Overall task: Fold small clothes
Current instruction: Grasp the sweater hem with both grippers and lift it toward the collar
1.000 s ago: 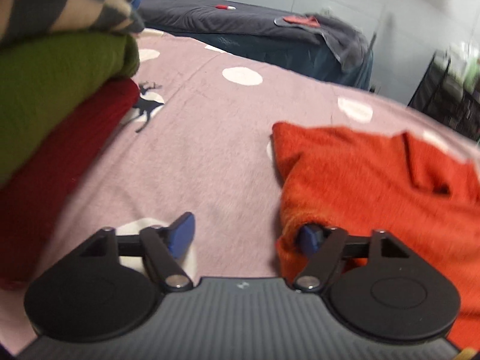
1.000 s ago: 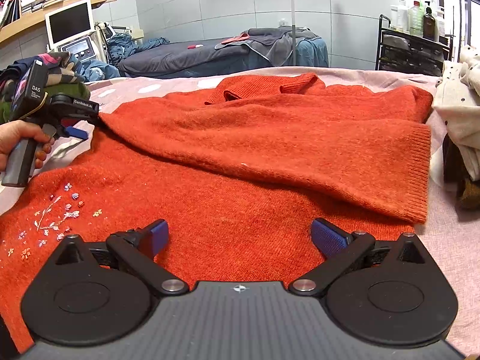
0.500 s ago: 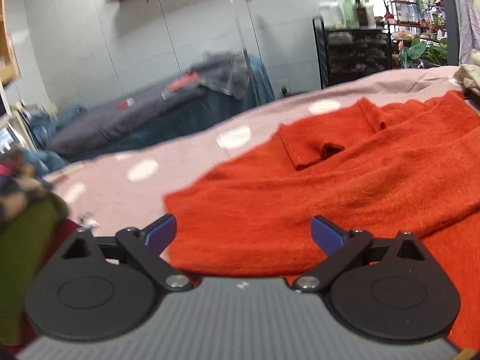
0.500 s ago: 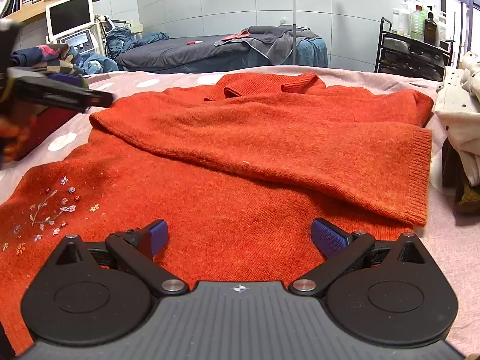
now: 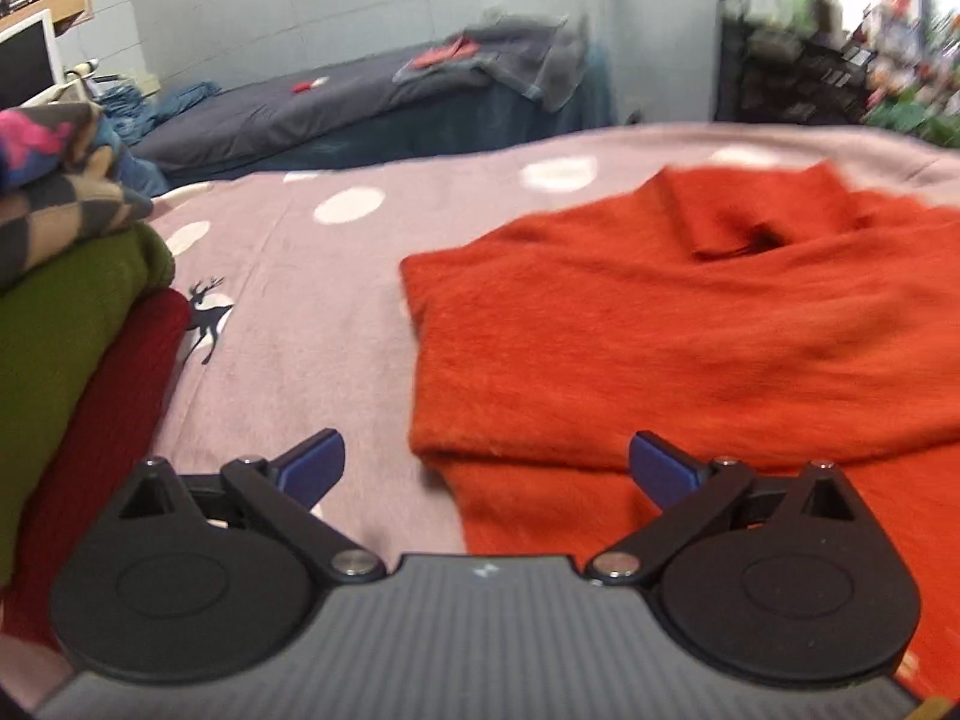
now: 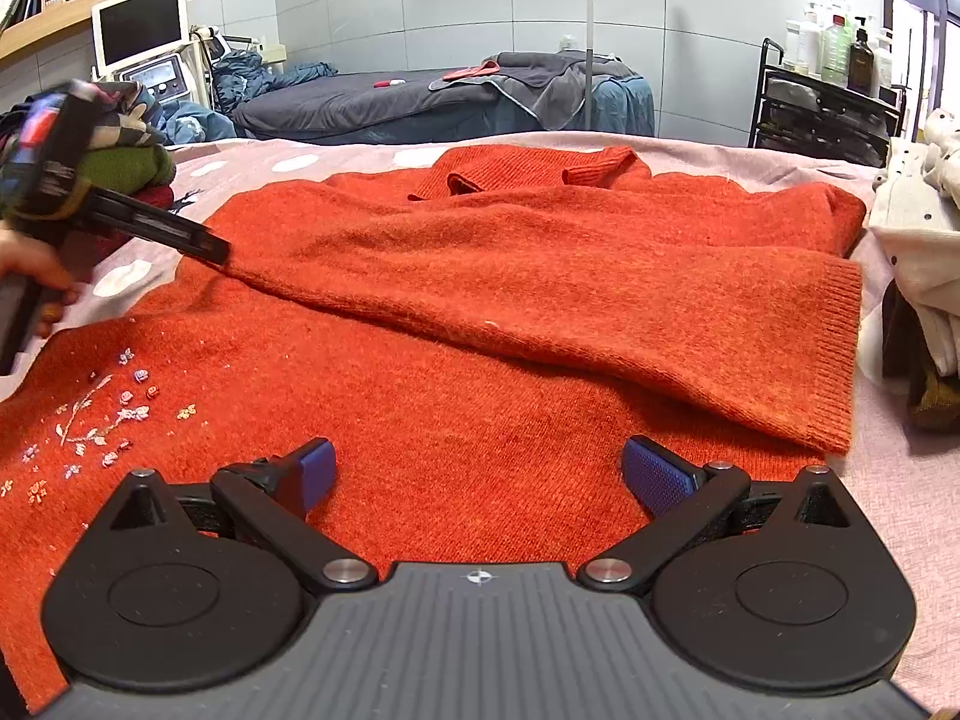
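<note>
The pink bedspread (image 6: 900, 480), printed with white dots and a dark deer motif (image 5: 207, 318), covers the whole work surface. The orange sweater (image 6: 480, 420) lies spread across its middle, taking up most of both views. One sleeve (image 6: 600, 300) is folded diagonally over the body of the sweater, with its ribbed cuff (image 6: 837, 354) ending near the sweater's right edge. The collar (image 6: 528, 171) lies at the far end. Small floral embroidery (image 6: 102, 420) sits on the near left part of the body.

A stack of folded clothes (image 5: 66, 324) stands at the left of the bedspread, well apart from the sweater: dark red at the bottom, green above it, a checked item on top. A pile of cream spotted garments (image 6: 918, 252) lies at the right edge, just beside the sweater.

The left gripper (image 5: 486, 468) hangs over the sweater's left edge, at the fold of the sleeve. Its jaws have just been opening and now stand wide apart; nothing is clamped between them. In the right wrist view a hand (image 6: 30, 276) holds this gripper's handle.

The right gripper (image 6: 477, 474) hangs over the near part of the sweater body. Its jaws stand wide apart, with no fabric pinched between them.
</note>
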Motion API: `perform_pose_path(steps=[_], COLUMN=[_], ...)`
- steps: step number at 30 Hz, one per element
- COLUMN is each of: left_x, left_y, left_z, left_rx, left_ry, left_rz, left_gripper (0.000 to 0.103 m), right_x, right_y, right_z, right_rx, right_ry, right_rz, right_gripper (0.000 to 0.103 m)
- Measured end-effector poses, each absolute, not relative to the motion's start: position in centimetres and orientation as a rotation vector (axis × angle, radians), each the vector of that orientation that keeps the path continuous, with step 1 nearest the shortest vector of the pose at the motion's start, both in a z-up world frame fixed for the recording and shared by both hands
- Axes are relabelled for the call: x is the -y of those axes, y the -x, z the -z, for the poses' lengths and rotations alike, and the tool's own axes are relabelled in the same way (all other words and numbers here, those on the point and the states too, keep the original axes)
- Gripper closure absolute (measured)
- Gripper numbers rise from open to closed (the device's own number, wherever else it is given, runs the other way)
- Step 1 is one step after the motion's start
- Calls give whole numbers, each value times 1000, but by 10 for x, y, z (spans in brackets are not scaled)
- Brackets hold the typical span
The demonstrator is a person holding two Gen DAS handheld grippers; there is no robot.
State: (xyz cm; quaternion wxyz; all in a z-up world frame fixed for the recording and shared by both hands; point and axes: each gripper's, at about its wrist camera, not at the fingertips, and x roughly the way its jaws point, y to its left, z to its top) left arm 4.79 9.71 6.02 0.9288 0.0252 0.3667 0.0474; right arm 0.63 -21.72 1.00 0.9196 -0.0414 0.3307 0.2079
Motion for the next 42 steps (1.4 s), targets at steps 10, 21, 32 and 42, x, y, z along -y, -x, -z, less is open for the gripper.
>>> perform_pose_path(steps=[10, 21, 32, 42], left_x=[-130, -158, -163, -170], left_y=[76, 101, 125, 141], left_z=[-60, -38, -44, -45], left_rx=[-773, -847, -945, -1008], left_ry=[283, 337, 176, 240], left_rz=[106, 289, 392, 506], left_gripper=[0, 0, 1, 3], right_x=[215, 208, 258, 306], right_y=[-6, -5, 26, 116], right_z=[-10, -10, -46, -70], right_rx=[-681, -685, -675, -841], right_ry=[96, 127, -13, 60], right_rz=[-423, -409, -372, -422], right_gripper=[0, 0, 0, 0])
